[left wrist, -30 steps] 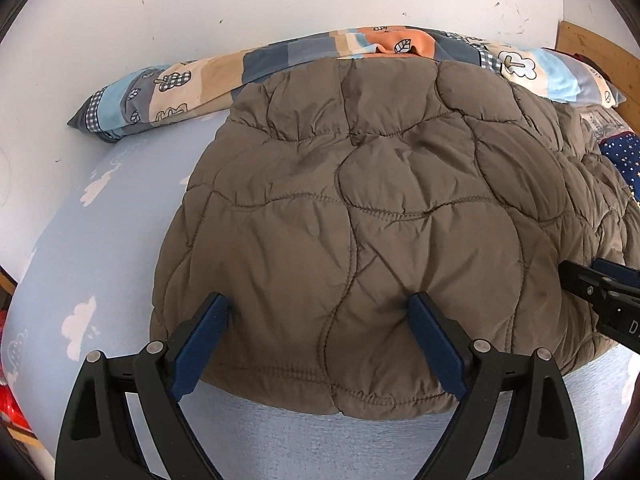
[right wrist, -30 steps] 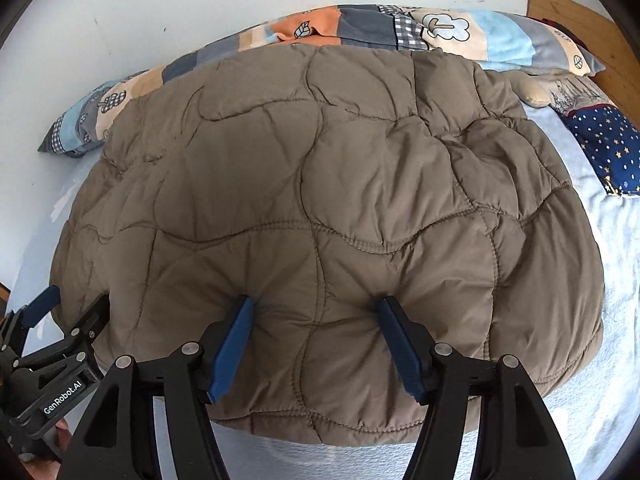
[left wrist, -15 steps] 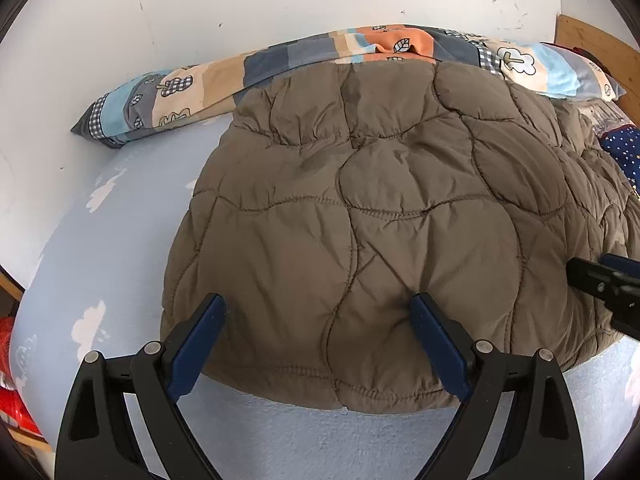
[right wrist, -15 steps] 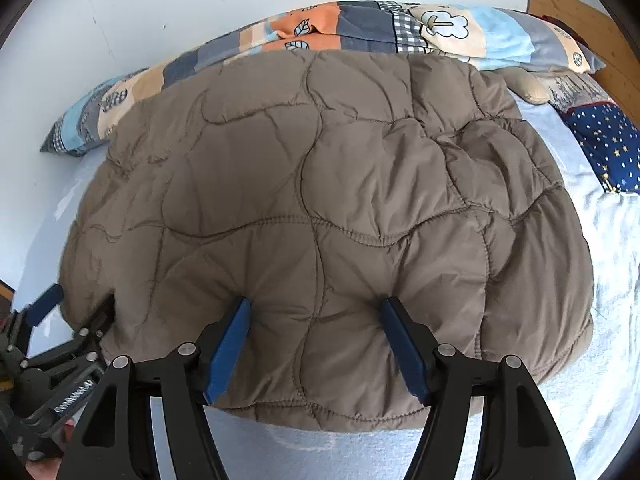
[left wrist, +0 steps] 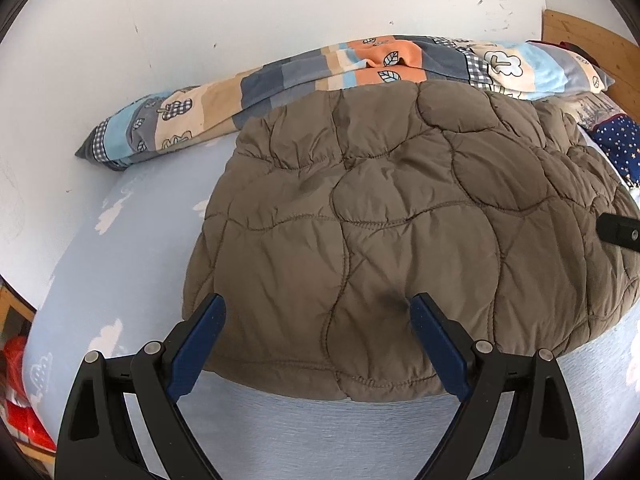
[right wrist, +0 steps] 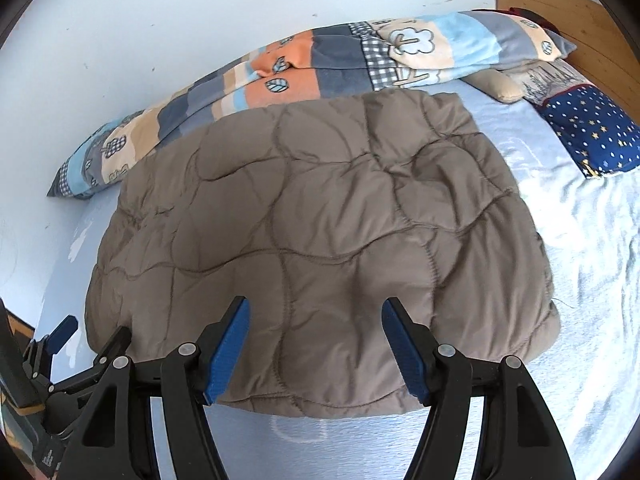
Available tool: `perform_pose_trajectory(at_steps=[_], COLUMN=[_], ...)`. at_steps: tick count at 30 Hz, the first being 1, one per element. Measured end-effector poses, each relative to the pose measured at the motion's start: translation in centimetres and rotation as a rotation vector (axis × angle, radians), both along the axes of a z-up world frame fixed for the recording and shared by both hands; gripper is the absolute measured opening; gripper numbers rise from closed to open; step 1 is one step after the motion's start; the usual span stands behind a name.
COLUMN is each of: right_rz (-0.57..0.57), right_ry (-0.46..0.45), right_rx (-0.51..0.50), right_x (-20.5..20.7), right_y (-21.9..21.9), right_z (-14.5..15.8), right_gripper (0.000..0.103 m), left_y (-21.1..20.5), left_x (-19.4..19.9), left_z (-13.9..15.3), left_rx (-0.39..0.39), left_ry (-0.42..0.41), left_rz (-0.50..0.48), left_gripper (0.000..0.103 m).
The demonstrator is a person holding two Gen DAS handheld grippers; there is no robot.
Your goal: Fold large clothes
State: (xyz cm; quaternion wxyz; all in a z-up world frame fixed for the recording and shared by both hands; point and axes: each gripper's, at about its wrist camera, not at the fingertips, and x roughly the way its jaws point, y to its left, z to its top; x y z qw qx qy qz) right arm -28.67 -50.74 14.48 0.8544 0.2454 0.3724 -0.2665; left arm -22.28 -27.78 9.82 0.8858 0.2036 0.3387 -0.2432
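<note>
A brown quilted jacket (left wrist: 400, 220) lies folded in a thick rectangle on the light blue bed sheet (left wrist: 120, 272); it also shows in the right wrist view (right wrist: 320, 240). My left gripper (left wrist: 318, 306) is open, its blue fingers spread over the jacket's near left edge and holding nothing. My right gripper (right wrist: 316, 306) is open over the near edge further right, also empty. The right gripper's tip (left wrist: 618, 230) shows at the right edge of the left wrist view, and the left gripper (right wrist: 68, 344) shows at the lower left of the right wrist view.
A patchwork blanket roll (right wrist: 320, 60) lies along the white wall (right wrist: 160, 20) behind the jacket. A navy star-print pillow (right wrist: 592, 132) and a wooden headboard (right wrist: 560, 12) are at the right. Red items (left wrist: 20, 400) sit beyond the bed's left edge.
Both grippers have drawn back and up from the jacket, which looks smaller and farther. More bare sheet shows in front of it. Both stay open.
</note>
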Motion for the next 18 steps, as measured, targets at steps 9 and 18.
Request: perform_pose_trajectory(at_steps=[9, 18], right_rz=[-0.084, -0.105], right_ry=[0.020, 0.077], right_rx=[0.011, 0.062], right_x=[-1.4, -1.2], right_y=[-2.6, -3.8], right_z=[-0.4, -2.8], right_gripper=[0.072, 0.072], left_y=[0.0, -0.2], left_x=[0.1, 0.1], left_z=[-0.1, -0.3], left_rx=[0.012, 0.024], left_ry=[-0.010, -0.017], left_rz=[0.003, -0.002], left_gripper=[0.093, 0.093])
